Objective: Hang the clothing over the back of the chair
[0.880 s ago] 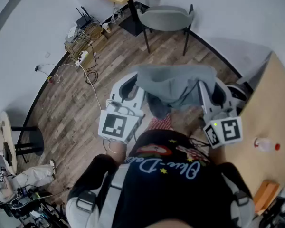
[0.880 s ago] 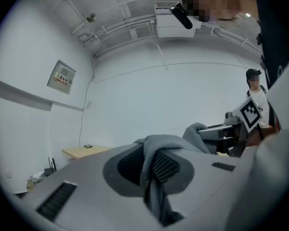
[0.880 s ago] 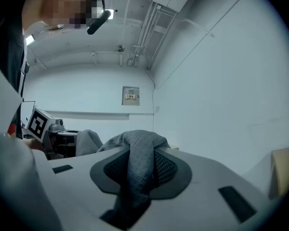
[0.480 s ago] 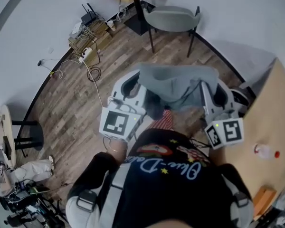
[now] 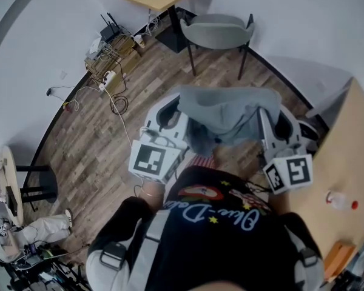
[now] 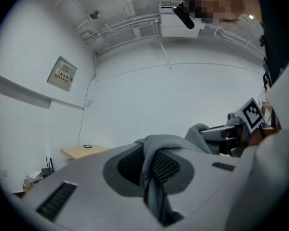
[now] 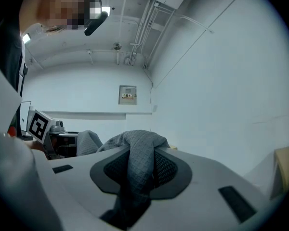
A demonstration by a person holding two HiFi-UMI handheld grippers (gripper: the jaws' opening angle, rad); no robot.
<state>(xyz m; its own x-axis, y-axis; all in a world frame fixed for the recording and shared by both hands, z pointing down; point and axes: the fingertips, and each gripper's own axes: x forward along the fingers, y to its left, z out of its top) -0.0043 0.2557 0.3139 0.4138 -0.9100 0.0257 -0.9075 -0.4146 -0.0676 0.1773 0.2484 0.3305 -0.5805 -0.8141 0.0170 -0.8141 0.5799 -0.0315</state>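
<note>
Left claw [image 5: 175, 107] and right claw [image 5: 268, 111] both clamp grey clothing [image 5: 221, 109]; chair [image 5: 218, 28] well apart.

We look steeply down from the head camera onto the clothing [image 5: 221, 111], with the chair [image 5: 217, 30] beyond it. The left gripper [image 6: 151, 165] and right gripper [image 7: 135, 170] cameras sit close behind the clothing, facing level along their jaws. All three views share the clothing, and each gripper view also catches the opposite gripper beside it.
</note>
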